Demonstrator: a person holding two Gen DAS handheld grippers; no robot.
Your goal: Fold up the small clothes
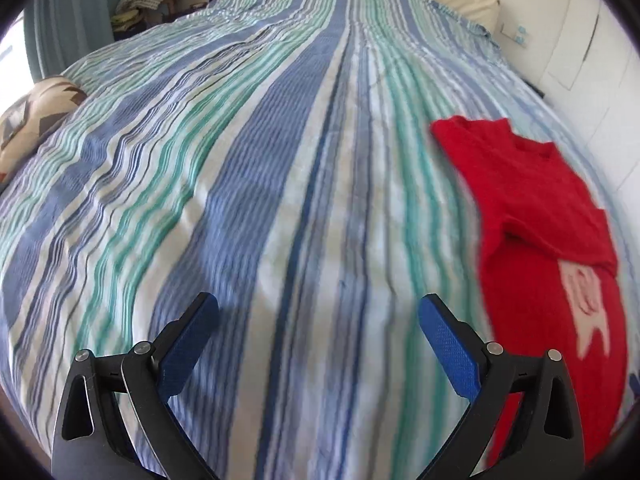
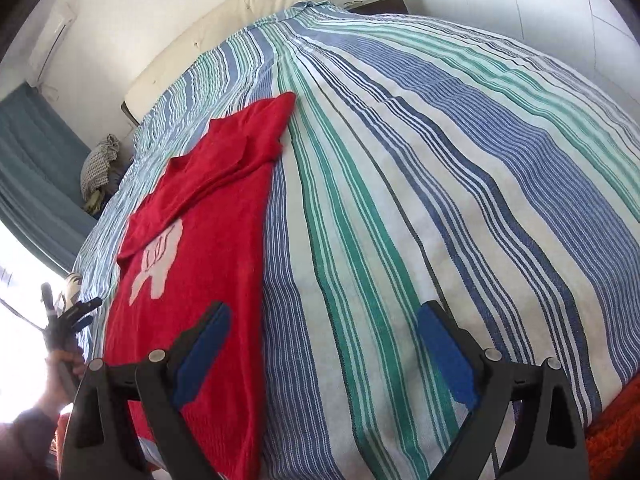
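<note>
Both my grippers, left (image 1: pixel 318 312) and right (image 2: pixel 324 322), hang open and empty; next I must pinch the half-folded red shirt (image 2: pixel 208 240) at lower left of the right view

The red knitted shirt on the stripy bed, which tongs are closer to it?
Right. The right tongs hang open with one finger over the red knitted shirt. The left tongs hang open over bare striped bedcover, shirt off to their right.
</note>
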